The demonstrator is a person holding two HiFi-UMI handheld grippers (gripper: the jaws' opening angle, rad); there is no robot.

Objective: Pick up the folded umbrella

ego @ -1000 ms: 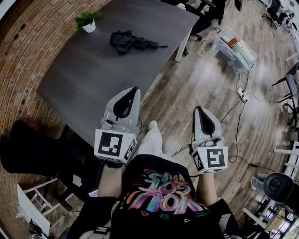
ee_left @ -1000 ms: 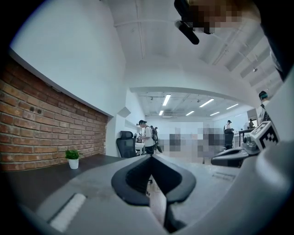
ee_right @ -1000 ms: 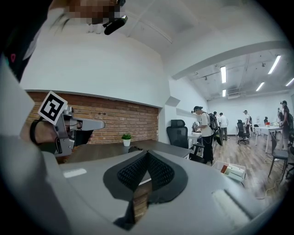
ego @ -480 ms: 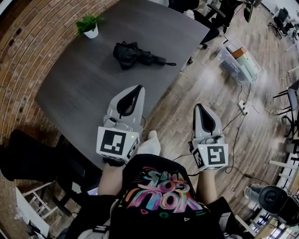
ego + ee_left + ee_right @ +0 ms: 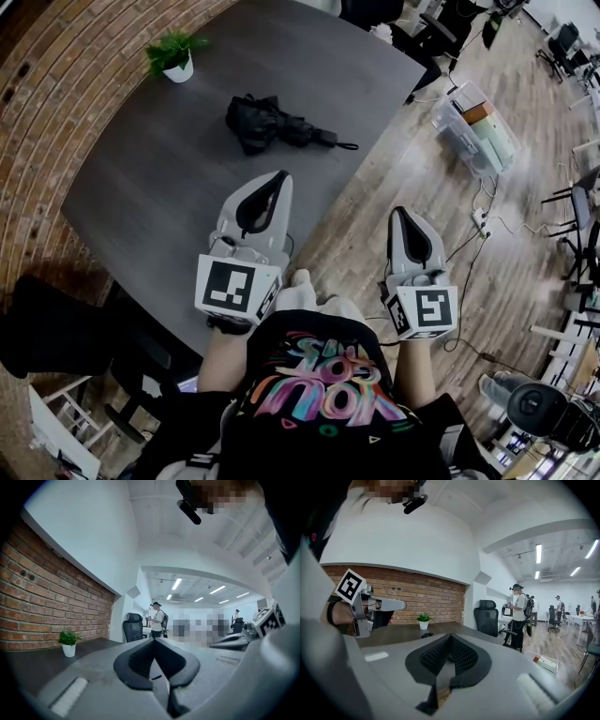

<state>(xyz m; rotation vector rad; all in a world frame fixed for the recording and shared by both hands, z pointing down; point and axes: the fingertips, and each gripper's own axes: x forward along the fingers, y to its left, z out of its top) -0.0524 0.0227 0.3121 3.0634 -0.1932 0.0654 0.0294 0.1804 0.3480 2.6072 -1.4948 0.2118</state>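
Fingers on the left gripper (image 5: 278, 178) and right gripper (image 5: 398, 212) are clenched, empty. Folded umbrella (image 5: 272, 124) lies on the counter (image 5: 131, 178) well ahead of them, potted plant (image 5: 174, 56) beyond.

Room brightly, evenly lit by ceiling strip lights (image 5: 176, 583), seen glowing white in both gripper views. Dull sheen spread over dark tabletop (image 5: 141, 178); shadows kept soft. Strong fisheye bending seen throughout: brick wall (image 5: 56, 112) curved, gripper-view corners blacked out. Left claw (image 5: 154, 640) and right claw (image 5: 450, 636) rendered soft close to lens; far room sharper.
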